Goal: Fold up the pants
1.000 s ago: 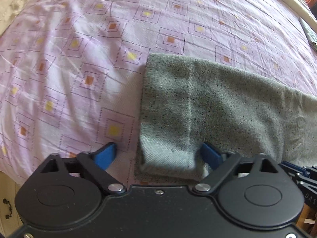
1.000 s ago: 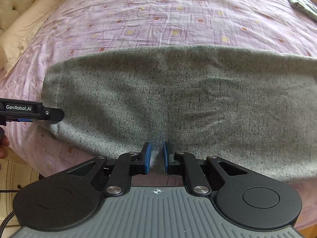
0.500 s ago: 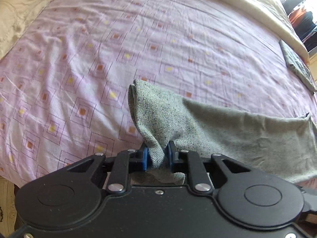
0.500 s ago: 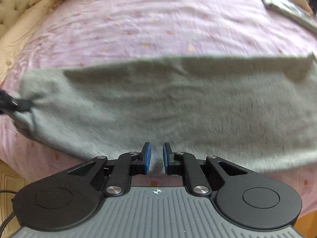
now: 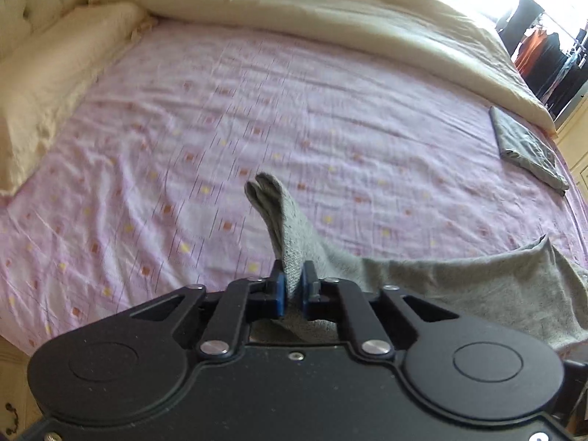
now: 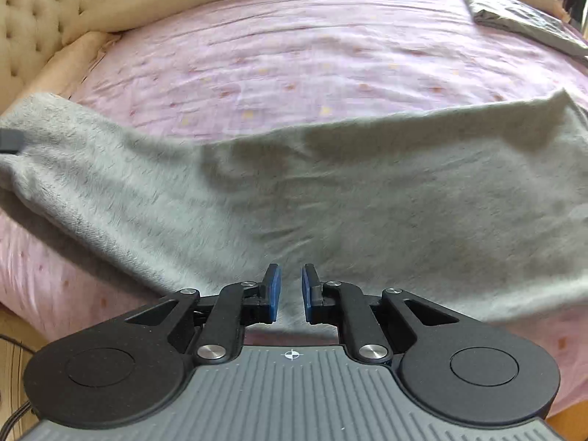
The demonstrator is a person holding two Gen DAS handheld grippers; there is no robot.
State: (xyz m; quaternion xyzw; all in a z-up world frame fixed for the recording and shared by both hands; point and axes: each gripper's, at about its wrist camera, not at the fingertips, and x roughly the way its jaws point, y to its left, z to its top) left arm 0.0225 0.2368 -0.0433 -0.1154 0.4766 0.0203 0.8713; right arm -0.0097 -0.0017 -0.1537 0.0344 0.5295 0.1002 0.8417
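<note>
Grey knit pants [image 6: 330, 191] lie folded lengthwise across the near edge of a bed with a pink patterned sheet [image 5: 257, 110]. My left gripper [image 5: 293, 286] is shut on the left end of the pants [image 5: 286, 228] and holds it lifted off the sheet, with the fabric sticking up between the blue pads. The rest of the pants trails right and down to the bed [image 5: 477, 286]. My right gripper [image 6: 291, 290] sits at the near edge of the pants' middle, its jaws a small gap apart with nothing clamped between them.
A folded dark grey cloth [image 5: 525, 150] lies at the far right of the bed; it also shows in the right wrist view [image 6: 525, 18]. A cream duvet [image 5: 330, 7] and pillow [image 5: 47, 92] line the far and left sides, against a tufted headboard [image 6: 22, 29].
My left gripper closed on the left end of the pants and raised it off the bed. The right gripper stayed narrowly open and rose a little.
</note>
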